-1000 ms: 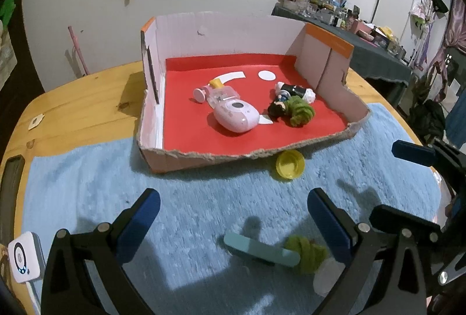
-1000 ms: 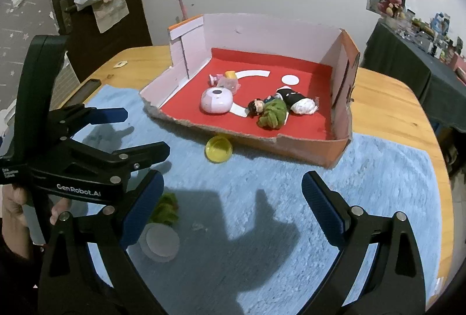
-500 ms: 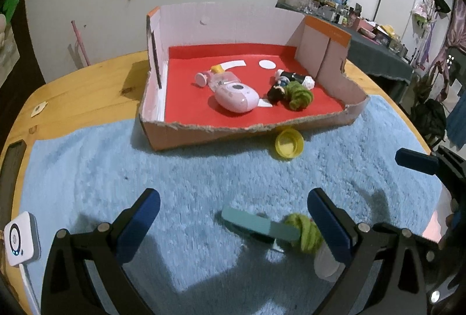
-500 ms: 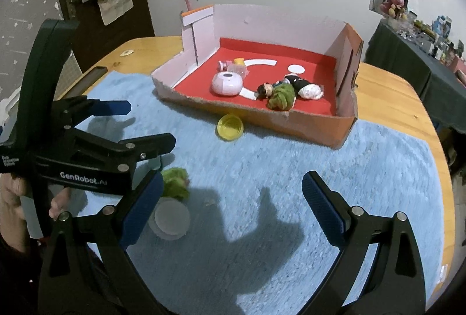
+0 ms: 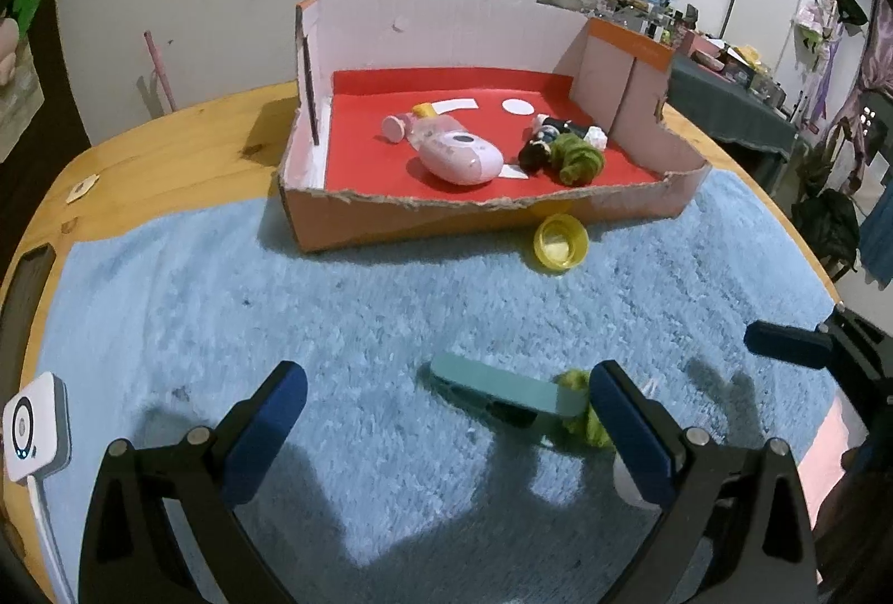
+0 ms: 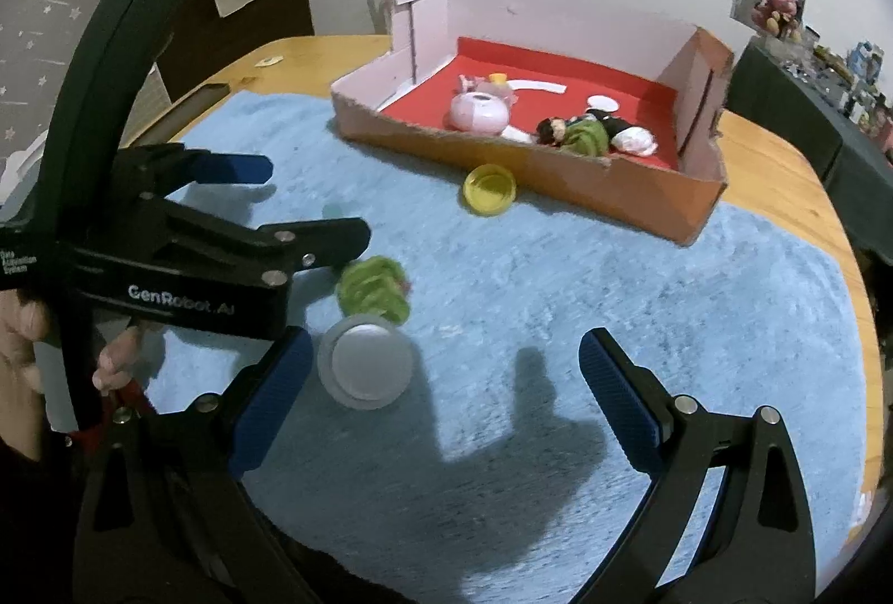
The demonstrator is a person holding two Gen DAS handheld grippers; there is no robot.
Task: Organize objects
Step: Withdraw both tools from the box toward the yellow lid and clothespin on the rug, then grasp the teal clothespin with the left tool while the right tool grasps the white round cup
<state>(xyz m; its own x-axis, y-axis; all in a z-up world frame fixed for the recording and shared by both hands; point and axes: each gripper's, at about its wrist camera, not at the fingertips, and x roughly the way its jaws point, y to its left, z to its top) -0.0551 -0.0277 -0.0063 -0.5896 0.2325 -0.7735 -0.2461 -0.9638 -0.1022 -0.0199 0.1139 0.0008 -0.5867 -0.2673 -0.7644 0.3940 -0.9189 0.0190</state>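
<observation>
A cardboard box [image 5: 390, 219] with a red floor holds a pink device [image 5: 460, 157], a small doll and a green yarn ball [image 5: 580, 156]. On the blue towel lie a yellow cap [image 5: 560, 243], a teal flat piece [image 5: 505, 389], a second green yarn ball [image 6: 373, 288] and a white round lid [image 6: 365, 369]. My left gripper [image 5: 446, 408] is open and empty, low over the towel, with the teal piece between its fingers. My right gripper [image 6: 441, 392] is open and empty, the white lid by its left finger. The box also shows in the right wrist view [image 6: 642, 207].
The blue towel [image 5: 279, 314] covers a round wooden table [image 5: 167, 146]. A white device [image 5: 36, 428] lies at the towel's left edge, a dark phone [image 5: 25, 291] beyond it. A cluttered dark table stands at the far right.
Both grippers have moved lower and closer to the towel. The teal piece, yarn ball and white lid now sit nearer the fingers. Both stay open.
</observation>
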